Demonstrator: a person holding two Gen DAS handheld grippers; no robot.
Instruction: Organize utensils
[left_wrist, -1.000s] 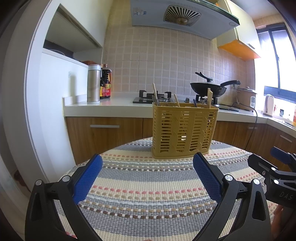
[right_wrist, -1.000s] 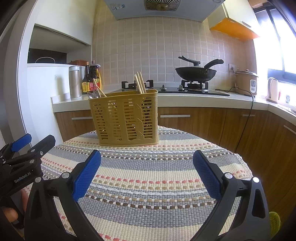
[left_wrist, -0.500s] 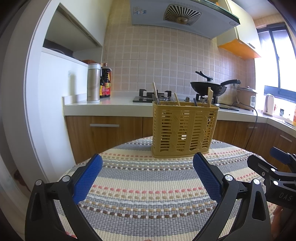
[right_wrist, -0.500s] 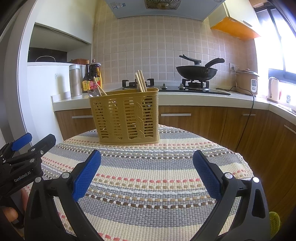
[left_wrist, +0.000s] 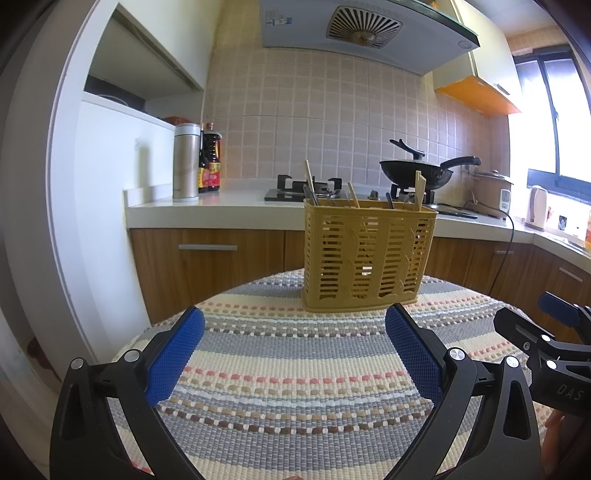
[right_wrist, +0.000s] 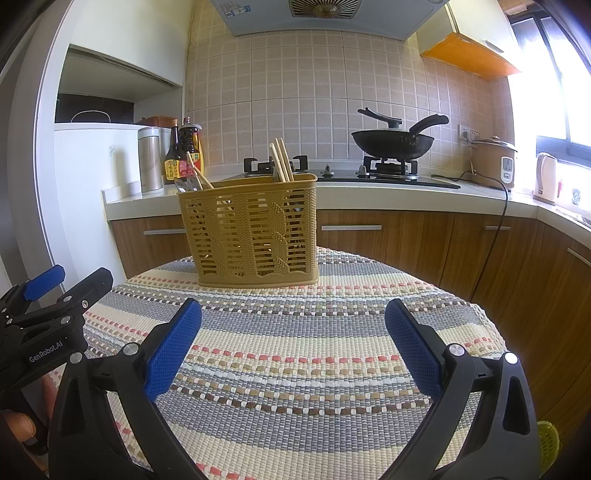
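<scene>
Stood upright at 12 o'clock on the round desk (left_wrist: 295, 387): a mustard-yellow plastic utensil caddy (left_wrist: 367, 254), rectangular, its walls slotted with a woven braid pattern. Held wooden chopsticks (right_wrist: 282, 159) leaning out of the top, plus dark metal handles (left_wrist: 310, 194) too small to identify. Covered the desk: a coarse knitted cloth (right_wrist: 314, 354), banded in grey, cream, pink and brown. Hovered low over the cloth at 6 o'clock, well apart from the caddy: left tongs (left_wrist: 293, 349), black frame with dimpled blue pads (left_wrist: 173, 356), spread wide and empty. Likewise right tongs (right_wrist: 293, 345), spread wide, gripping nothing. Beyond, at 1 o'clock on the stove: a black wok (right_wrist: 393, 142).
</scene>
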